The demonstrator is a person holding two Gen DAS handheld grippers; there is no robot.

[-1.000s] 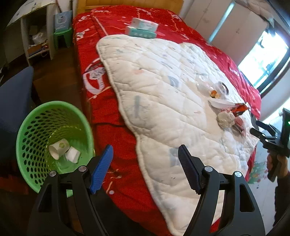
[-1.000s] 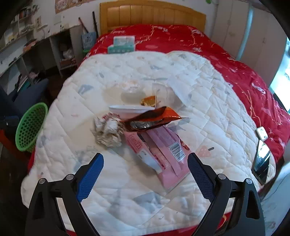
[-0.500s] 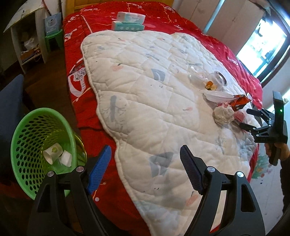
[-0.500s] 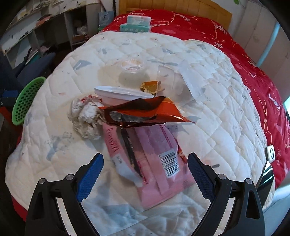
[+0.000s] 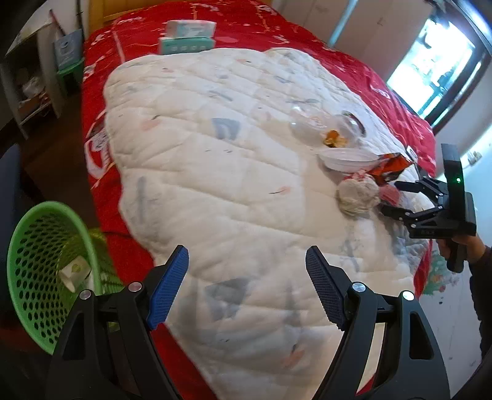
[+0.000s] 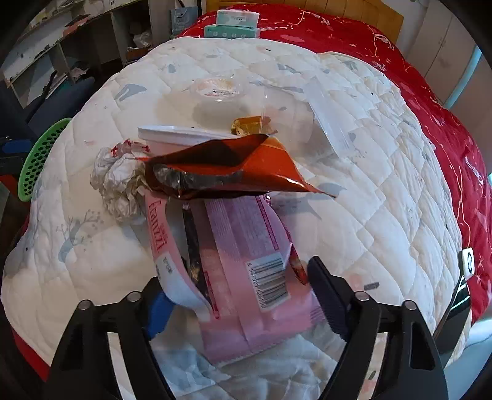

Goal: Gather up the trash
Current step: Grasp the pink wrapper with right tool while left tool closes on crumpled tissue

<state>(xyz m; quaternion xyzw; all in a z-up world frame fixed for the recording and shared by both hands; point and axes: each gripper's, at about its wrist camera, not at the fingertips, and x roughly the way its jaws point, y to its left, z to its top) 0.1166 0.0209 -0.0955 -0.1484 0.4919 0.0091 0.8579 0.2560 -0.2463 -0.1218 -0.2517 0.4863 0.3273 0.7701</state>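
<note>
A pile of trash lies on the white quilt [image 6: 369, 197]: a pink wrapper [image 6: 243, 264], an orange-brown snack bag [image 6: 233, 166], a crumpled paper ball [image 6: 117, 181], a white tray [image 6: 181, 135] and clear plastic cups [image 6: 221, 98]. My right gripper [image 6: 243, 292] is open, its jaws on either side of the pink wrapper's near end. It also shows in the left wrist view [image 5: 396, 200], beside the paper ball [image 5: 358, 195]. My left gripper [image 5: 246, 286] is open and empty above the quilt's near edge. A green basket [image 5: 40, 267] stands at lower left on the floor.
Tissue boxes [image 5: 186, 37] sit at the head of the red bed [image 5: 252, 27]. A phone [image 6: 458, 298] lies at the bed's right edge. Shelves [image 6: 77, 46] and a dark chair [image 6: 58, 98] stand left of the bed. Paper trash [image 5: 73, 272] lies in the basket.
My right gripper has moved forward and down until the pink wrapper lies between its jaws. My left gripper has swung right, away from the basket, over the quilt.
</note>
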